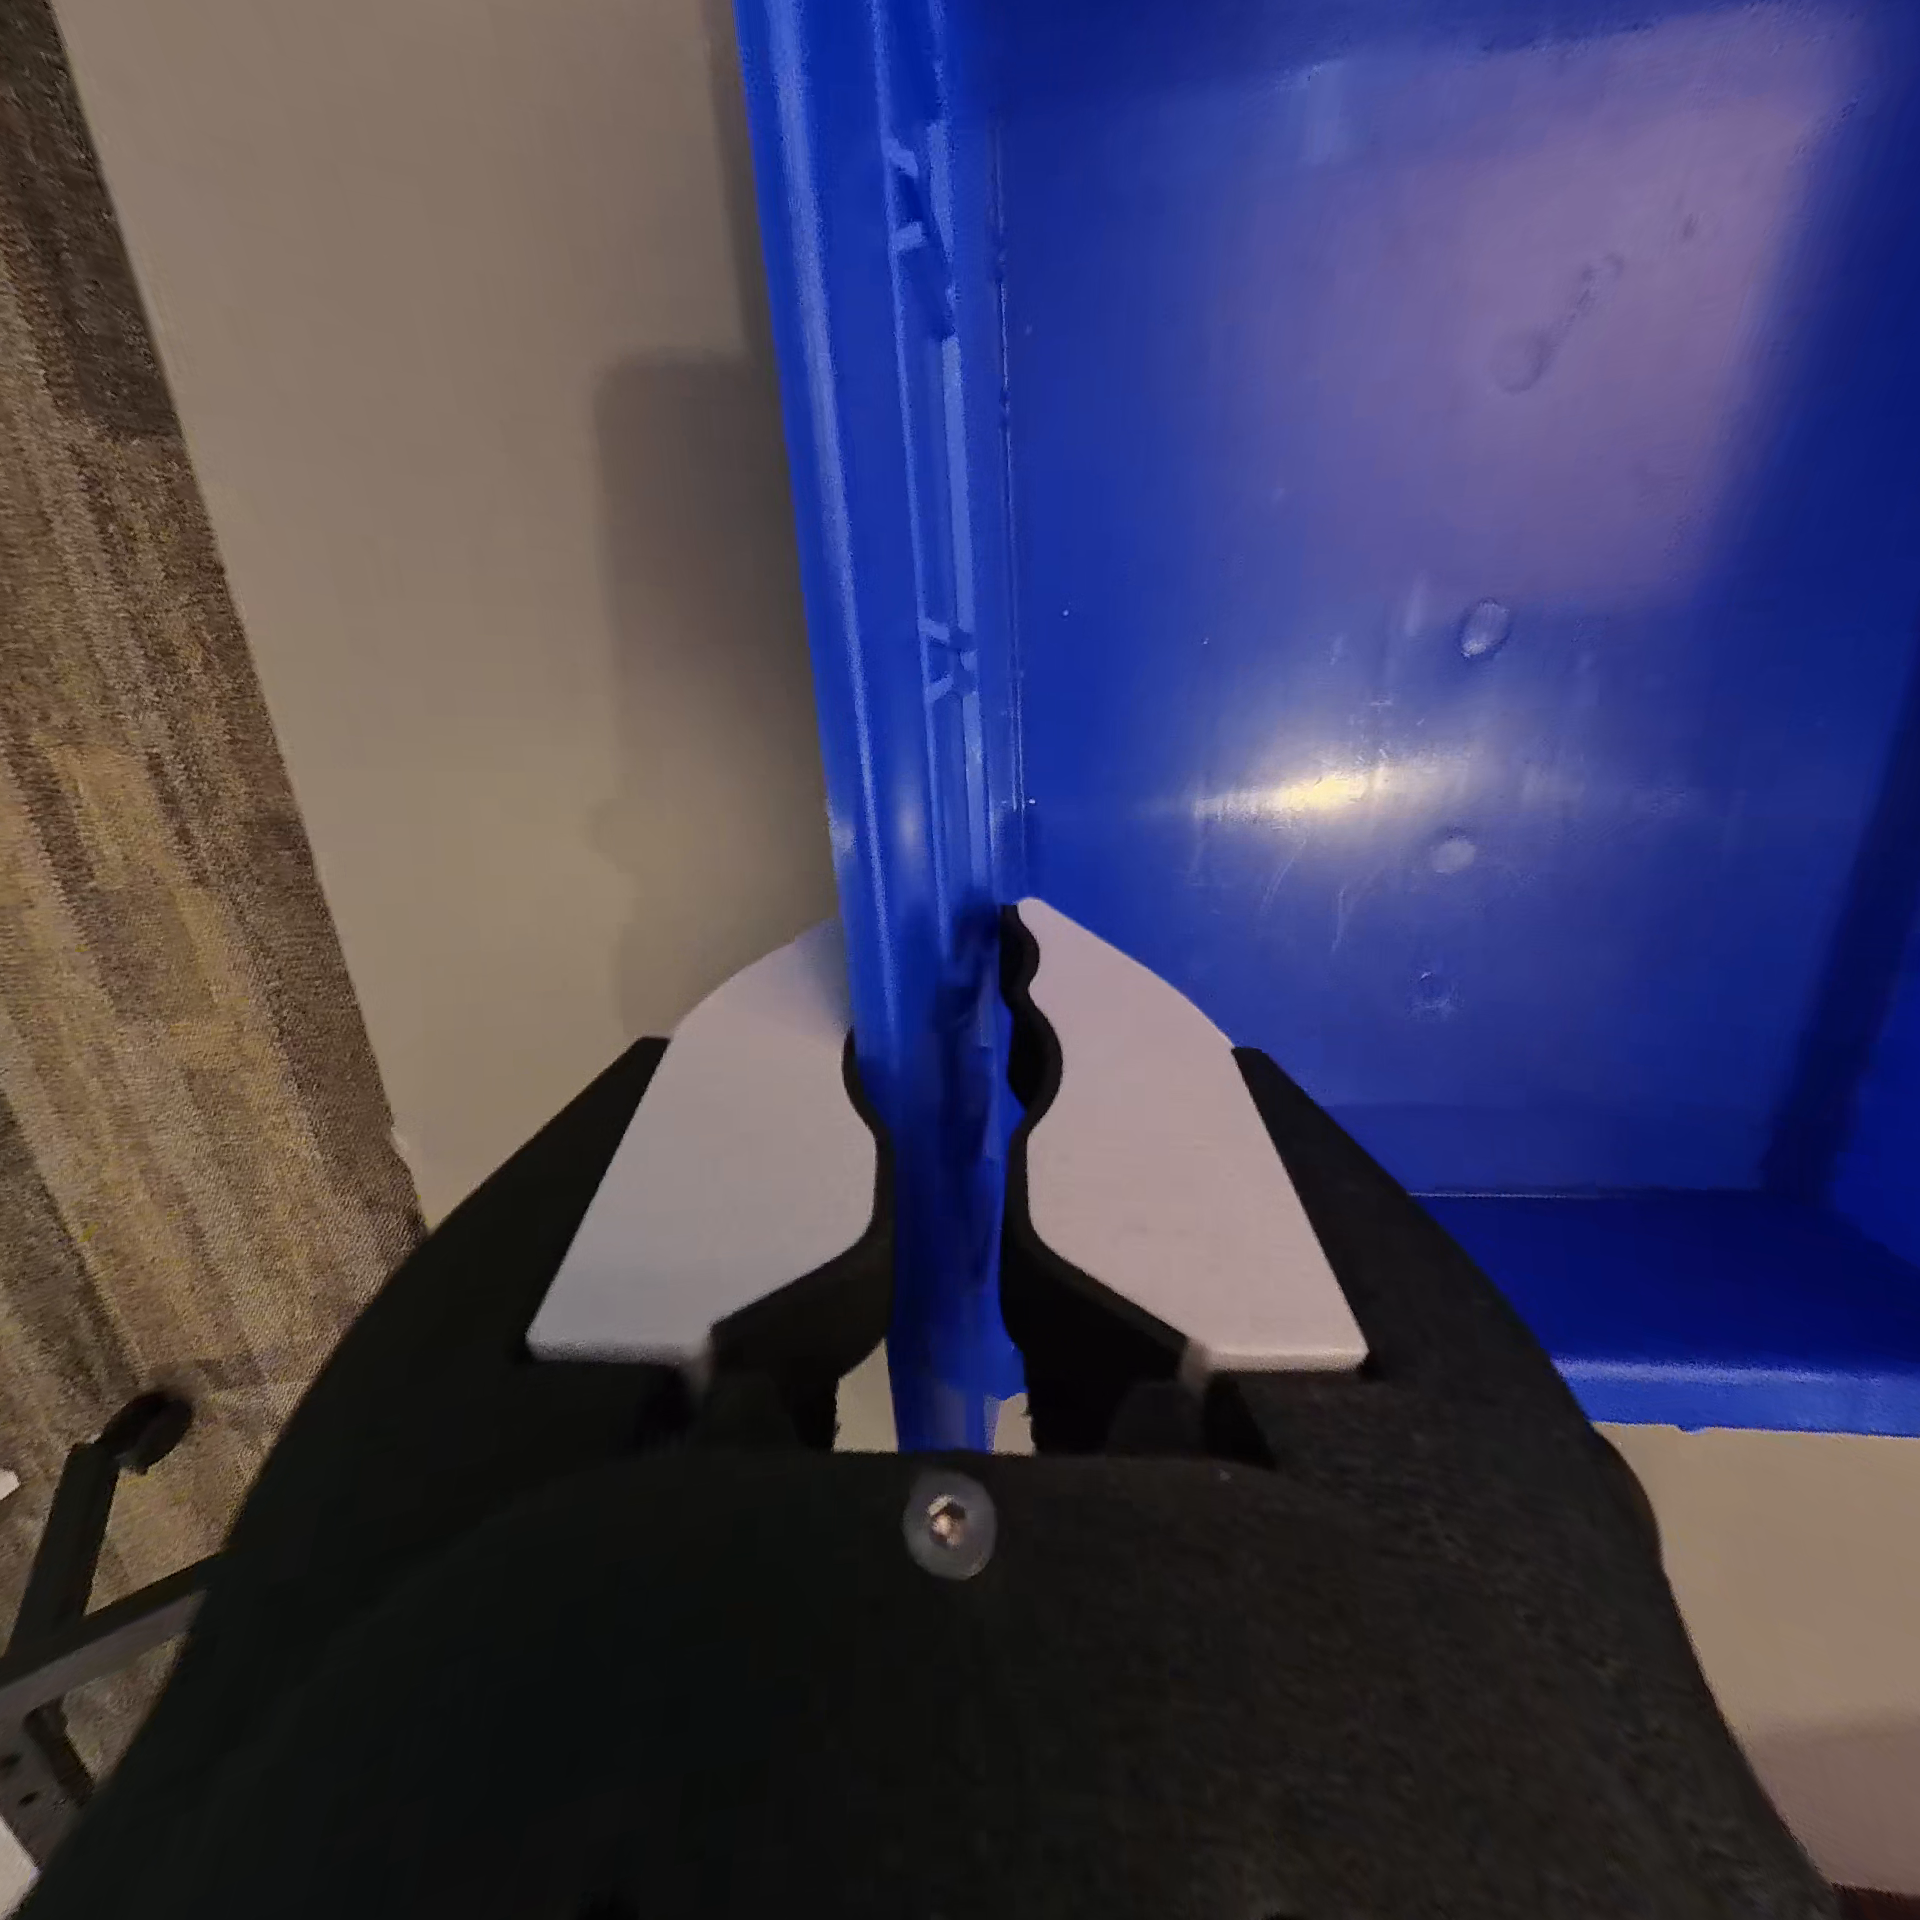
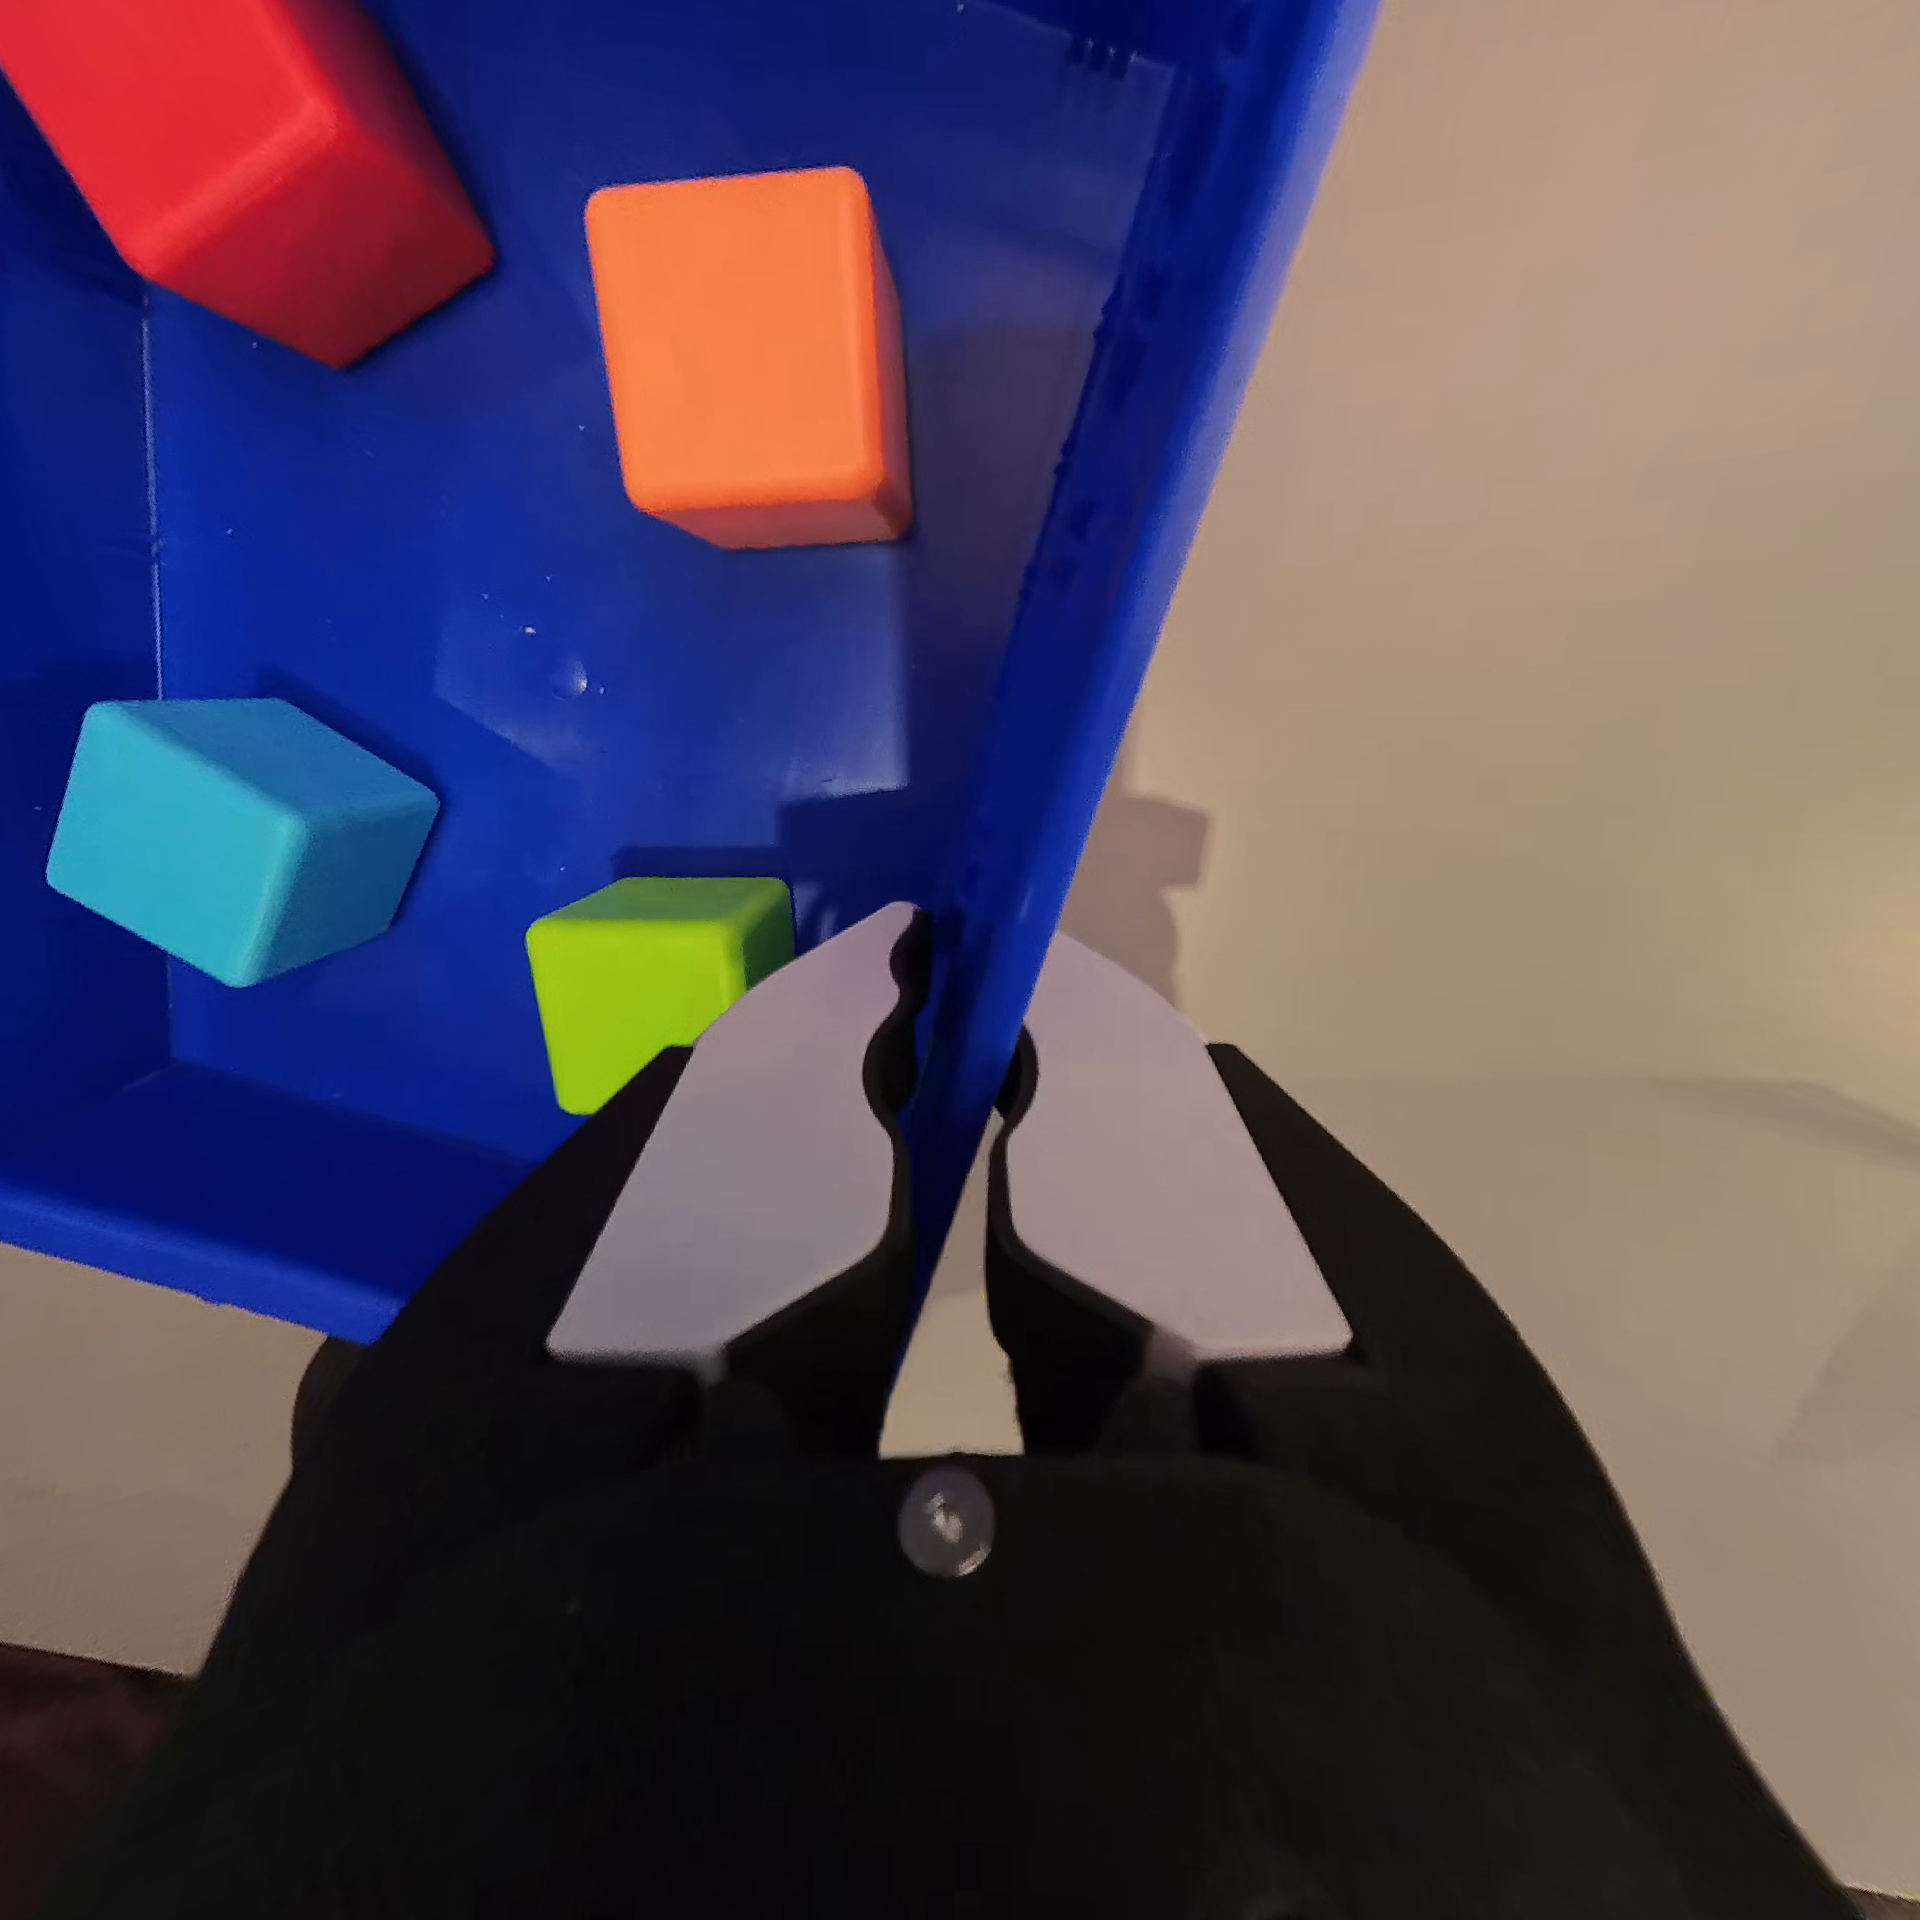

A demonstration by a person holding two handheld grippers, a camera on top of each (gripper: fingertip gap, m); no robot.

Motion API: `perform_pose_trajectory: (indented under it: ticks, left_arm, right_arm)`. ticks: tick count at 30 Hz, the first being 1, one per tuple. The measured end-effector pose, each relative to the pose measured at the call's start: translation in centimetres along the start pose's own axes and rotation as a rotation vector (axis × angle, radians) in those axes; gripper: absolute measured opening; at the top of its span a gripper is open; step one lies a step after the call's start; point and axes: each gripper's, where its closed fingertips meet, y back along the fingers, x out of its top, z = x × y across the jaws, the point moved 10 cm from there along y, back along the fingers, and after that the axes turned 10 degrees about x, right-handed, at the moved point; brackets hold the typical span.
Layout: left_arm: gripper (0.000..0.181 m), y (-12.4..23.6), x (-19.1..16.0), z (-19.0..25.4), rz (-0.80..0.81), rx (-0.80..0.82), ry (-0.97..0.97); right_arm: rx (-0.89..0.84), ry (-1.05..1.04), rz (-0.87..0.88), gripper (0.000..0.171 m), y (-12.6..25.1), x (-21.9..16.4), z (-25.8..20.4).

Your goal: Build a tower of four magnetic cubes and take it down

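A blue plastic bin [image 1: 1455, 520] lies between both grippers. My left gripper [image 1: 935, 997] is shut on the bin's left wall [image 1: 914, 623], one finger outside and one inside. My right gripper [image 2: 961, 997] is shut on the bin's right wall [image 2: 1101, 520]. In the right wrist view the bin [image 2: 416, 582] holds loose cubes: red [image 2: 239, 156] at the far left, orange [image 2: 743, 353] in the middle, light blue [image 2: 229, 831] at the left, green [image 2: 644, 977] next to my left finger. None is stacked. The left wrist view shows only bare bin floor.
The bin rests on a beige tabletop [image 1: 416, 520], which also shows in the right wrist view [image 2: 1558, 727]. Grey-brown carpet [image 1: 125, 831] lies beyond the table's left edge. A dark metal stand part [image 1: 94, 1538] shows at the lower left. One gripper's finger ends stand about 80 cm off the other's.
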Motion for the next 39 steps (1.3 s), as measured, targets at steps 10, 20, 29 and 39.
perform_pose_trajectory:
  ticks: [10,20,29,39]
  left_arm:
    - [0.021,1.9,0.7,6.3,-0.007,-0.018,-0.185]
    - [0.033,3.7,1.2,13.6,0.008,0.052,-0.357]
    - [0.043,5.0,0.8,18.8,0.067,0.126,-0.483]
    - [0.048,5.9,0.2,21.6,0.103,0.130,-0.556]
  right_arm:
    - [0.057,0.062,-0.078,0.010,-0.8,0.7,-3.2]
    - [0.088,0.151,-0.169,0.010,-2.5,2.1,-8.9]
    - [0.101,0.222,-0.229,0.010,-3.7,2.6,-13.4]
    - [0.052,0.181,-0.152,0.011,-5.0,4.1,-13.3]
